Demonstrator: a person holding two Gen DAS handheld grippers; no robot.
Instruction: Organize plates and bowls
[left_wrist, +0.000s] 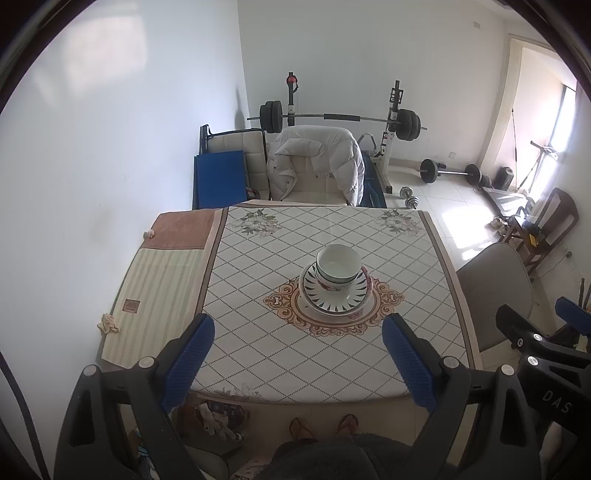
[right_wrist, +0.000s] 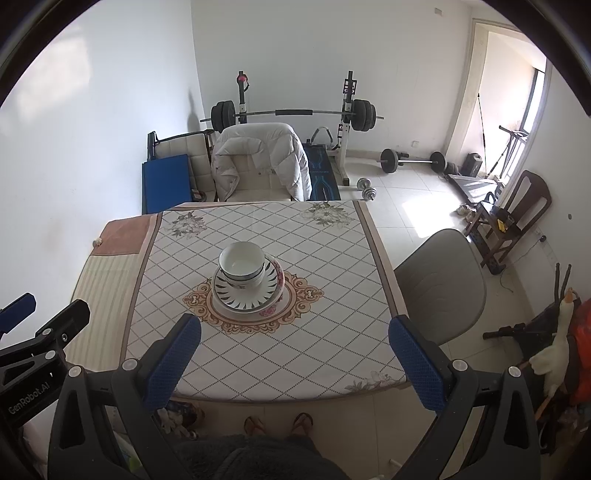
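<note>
A stack of white bowls sits on stacked plates with black leaf marks, in the middle of the table. The same bowls and plates show in the right wrist view. My left gripper is open and empty, held high above the table's near edge, well short of the stack. My right gripper is open and empty too, to the right of the left one, over the table's near right part. Each gripper shows at the edge of the other's view.
The table has a diamond-pattern cloth, with a striped mat at its left. A grey chair stands at the right, a chair with a white jacket behind. A barbell rack stands at the back wall. The left wall is close.
</note>
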